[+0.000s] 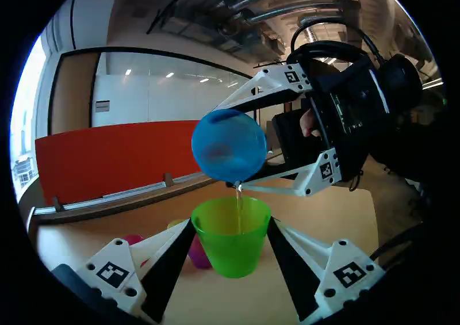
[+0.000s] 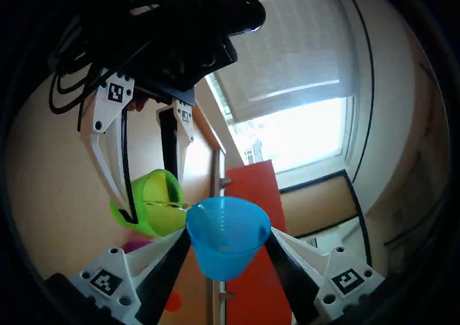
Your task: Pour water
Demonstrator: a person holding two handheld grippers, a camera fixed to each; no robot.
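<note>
The wooden table (image 1: 322, 210) lies below both sets of jaws. The left gripper (image 1: 230, 226) has its jaws closed to cup width on the green cup (image 1: 231, 250), which stands upright between them with its mouth up. The right gripper (image 1: 231, 148) reaches in above and beyond the left jaws. Its jaws clamp the blue measuring cup (image 1: 229, 144), which is tipped well over so that its spout hangs just above the green cup's rim, not touching it. A thin water stream (image 1: 238, 205) drops from the spout into the green mouth. The pour depends on that alignment. If the blue cup is tipped further, I judge the spout must stay over the opening.
</note>
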